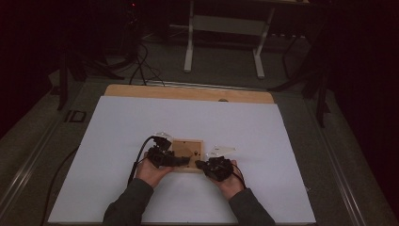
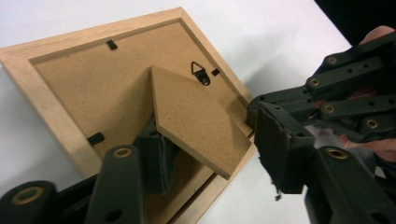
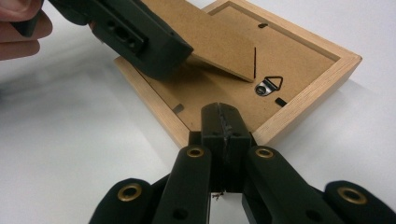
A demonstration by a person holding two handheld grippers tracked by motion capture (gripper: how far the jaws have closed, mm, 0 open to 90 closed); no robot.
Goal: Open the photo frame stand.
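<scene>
Picture frame (image 2: 60,121) lies face down on the tabletop (image 1: 117,141). Left gripper (image 2: 210,154), jaws parted, straddles the raised stand flap (image 2: 196,121); right gripper (image 3: 223,128), jaws closed, pins the frame corner. Next: clamp the flap, swing it out.

A white desk in a dim room, with a stand and cables behind it

The desk (image 1: 117,141) has a white top, with a strip of bare wood (image 1: 188,92) running along its far edge and a small dark mark near the middle of that strip. On the grey floor (image 1: 226,70) beyond the far edge stands a white metal stand (image 1: 226,26) with two legs and a crossbar. Black cables (image 1: 141,63) trail over the floor at the far left, and another cable (image 1: 56,179) curves along the desk's near left side. A metal rail (image 1: 28,160) runs along the left.
</scene>
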